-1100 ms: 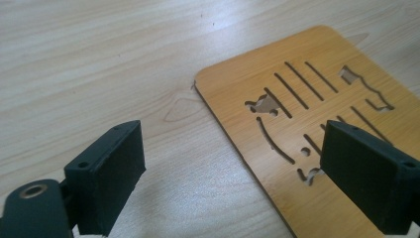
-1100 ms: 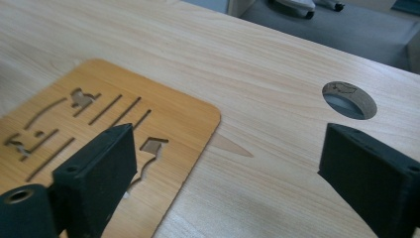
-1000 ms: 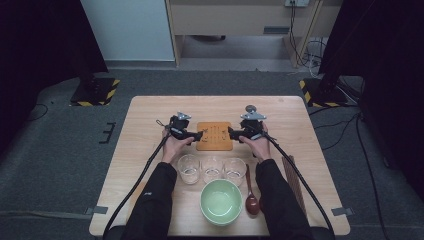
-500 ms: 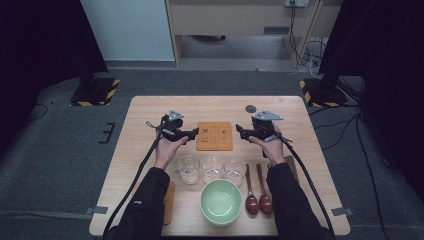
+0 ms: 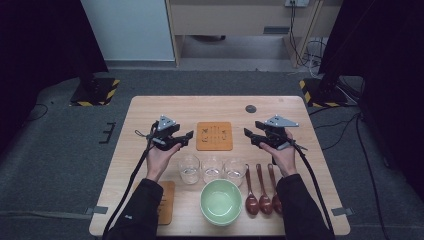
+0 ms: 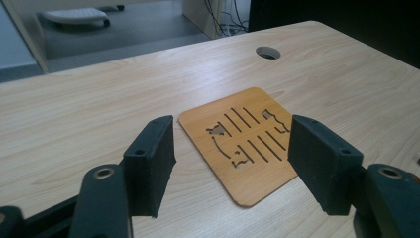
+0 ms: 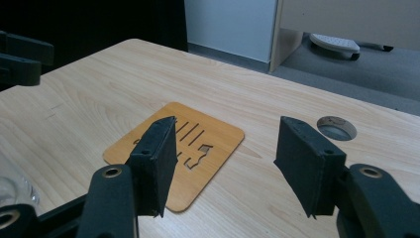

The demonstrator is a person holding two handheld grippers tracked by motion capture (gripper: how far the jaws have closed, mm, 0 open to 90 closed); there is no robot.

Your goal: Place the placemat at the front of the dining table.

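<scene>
Pale wooden table on grey carpet, dark curtains around. Both grippers parted, empty, lately narrowing; cut-out wooden coaster flat between them. From above: glasses, bowl, spoons.

a sleeve hides part of the second coaster near the table's front-left corner; a glass is cut off at the right gripper view's left edge.
</scene>
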